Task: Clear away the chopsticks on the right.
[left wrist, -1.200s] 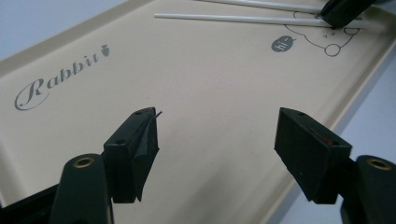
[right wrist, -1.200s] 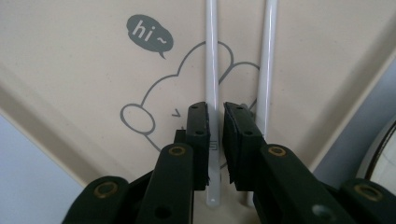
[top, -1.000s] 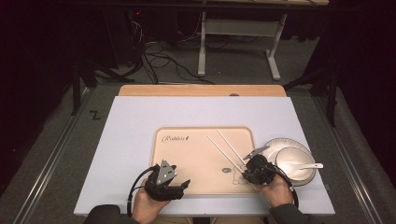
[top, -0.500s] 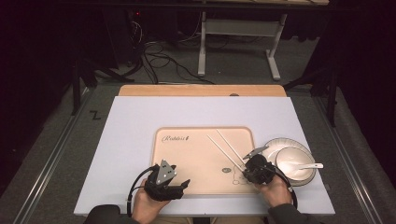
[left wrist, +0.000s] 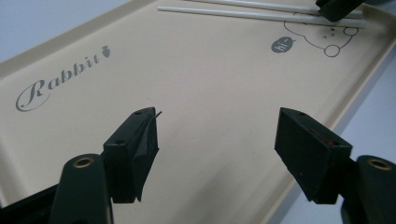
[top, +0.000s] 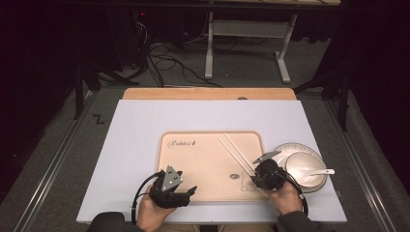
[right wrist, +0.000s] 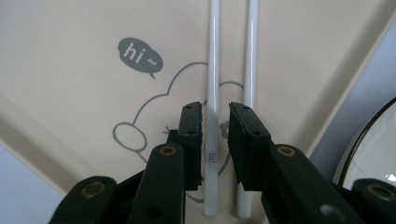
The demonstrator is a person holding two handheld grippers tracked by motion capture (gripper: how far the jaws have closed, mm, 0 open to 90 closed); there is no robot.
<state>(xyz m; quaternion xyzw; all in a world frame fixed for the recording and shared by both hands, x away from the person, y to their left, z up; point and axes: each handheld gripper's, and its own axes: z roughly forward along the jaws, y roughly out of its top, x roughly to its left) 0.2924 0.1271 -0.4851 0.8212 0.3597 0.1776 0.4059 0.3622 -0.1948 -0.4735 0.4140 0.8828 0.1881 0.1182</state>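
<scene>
A beige tray (top: 193,164) printed "Rabbit" lies on the white table. Two white chopsticks (top: 232,152) lie side by side on its right part. My right gripper (top: 258,174) hovers over their near ends. In the right gripper view its jaws (right wrist: 215,126) straddle the left chopstick (right wrist: 213,56); they have just been opening and a small gap shows on each side of it. The other chopstick (right wrist: 251,56) lies just outside the right jaw. My left gripper (top: 188,193) is wide open over the tray's front left (left wrist: 210,70), with nothing between its jaws (left wrist: 217,135).
A white bowl (top: 305,169) with a spoon (top: 319,172) in it sits on a plate (top: 290,147) just right of the tray, close to my right hand. The tray's raised rim (right wrist: 355,74) runs beside the chopsticks. White table stretches behind and left of the tray.
</scene>
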